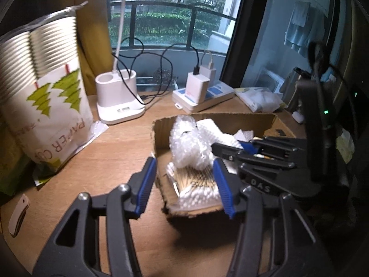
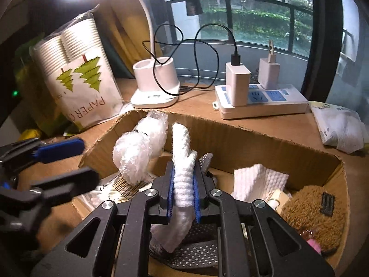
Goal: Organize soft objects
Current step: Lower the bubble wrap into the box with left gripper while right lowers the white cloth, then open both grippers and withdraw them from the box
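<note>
Two grippers: both work at one cardboard box (image 2: 253,138); the right holds, the left waits.
Right gripper (image 2: 183,191): jaws pressed together on a white quilted cloth (image 2: 183,161), gripped at mid-length so that one end stands up ahead of the fingers and the other droops below them.
Cloth position: over the box interior, above a grey dotted fabric (image 2: 196,251), judged to be on its way to a resting spot among the other soft things.
Left gripper (image 1: 184,184): jaws wide apart and holding nothing, straddling the near box wall, with a pack of cotton swabs (image 1: 196,184) lying between the blue pads (image 1: 145,184); likely poised to steady the box or take the next item.
Bubble wrap (image 2: 138,152): bunched just ahead-left of the right gripper, inside the box, above the swabs.
Paper towel (image 2: 258,180): ahead-right of the right gripper, leaning against a brown plush (image 2: 311,212) at the right end.
Background: pack of paper cups (image 1: 46,92), lamp base (image 1: 117,97) and power strip (image 2: 260,103) stand beyond the box, well apart from both grippers.
</note>
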A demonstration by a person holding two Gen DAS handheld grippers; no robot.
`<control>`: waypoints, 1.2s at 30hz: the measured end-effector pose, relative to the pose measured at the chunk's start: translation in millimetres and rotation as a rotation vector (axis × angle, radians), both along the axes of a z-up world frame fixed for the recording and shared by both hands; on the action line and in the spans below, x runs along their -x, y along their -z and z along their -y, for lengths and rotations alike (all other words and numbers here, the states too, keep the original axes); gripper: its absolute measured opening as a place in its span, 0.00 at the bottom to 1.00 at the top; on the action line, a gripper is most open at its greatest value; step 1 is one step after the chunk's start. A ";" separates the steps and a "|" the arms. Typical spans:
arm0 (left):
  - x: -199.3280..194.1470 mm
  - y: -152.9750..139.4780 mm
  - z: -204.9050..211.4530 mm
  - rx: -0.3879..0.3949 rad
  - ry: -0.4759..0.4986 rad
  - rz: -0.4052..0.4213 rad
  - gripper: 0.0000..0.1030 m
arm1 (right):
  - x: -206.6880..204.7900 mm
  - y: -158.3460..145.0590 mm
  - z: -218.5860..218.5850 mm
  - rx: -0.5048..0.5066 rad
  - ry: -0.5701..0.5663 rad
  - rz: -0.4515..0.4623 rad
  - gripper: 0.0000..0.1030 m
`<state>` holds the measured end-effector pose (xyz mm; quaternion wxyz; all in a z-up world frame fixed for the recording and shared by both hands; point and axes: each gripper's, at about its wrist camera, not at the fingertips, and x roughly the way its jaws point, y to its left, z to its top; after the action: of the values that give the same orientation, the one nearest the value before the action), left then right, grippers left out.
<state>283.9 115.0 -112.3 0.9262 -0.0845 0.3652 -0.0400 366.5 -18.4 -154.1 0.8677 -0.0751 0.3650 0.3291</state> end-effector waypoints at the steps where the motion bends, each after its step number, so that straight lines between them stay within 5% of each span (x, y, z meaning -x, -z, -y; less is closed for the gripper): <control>1: 3.5 -1.2 -0.9 0.008 -0.001 0.004 0.51 | 2.3 -1.1 -0.1 0.006 0.008 0.004 0.15; 3: 10.8 -3.5 -1.9 0.010 -0.004 0.011 0.52 | 6.3 -5.2 1.0 0.011 0.024 0.011 0.24; 5: 18.4 -5.3 -3.7 0.019 -0.013 0.019 0.52 | 11.9 -11.5 4.7 0.008 0.044 0.021 0.48; 8: 29.2 -10.4 -4.6 0.032 -0.025 0.036 0.52 | 25.3 -22.2 13.7 0.006 0.065 0.054 0.56; 13: 50.2 -22.6 -2.5 0.053 -0.043 0.091 0.72 | 48.6 -37.0 28.8 0.012 0.084 0.099 0.58; 36: 136.6 -55.0 54.1 0.014 -0.006 0.194 0.75 | 171.8 -70.8 125.4 -0.047 0.194 0.240 0.63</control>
<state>147.2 60.9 -57.2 0.9567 -0.0879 0.2733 -0.0479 194.7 -143.8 -83.3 0.9344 -0.0578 0.2564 0.2407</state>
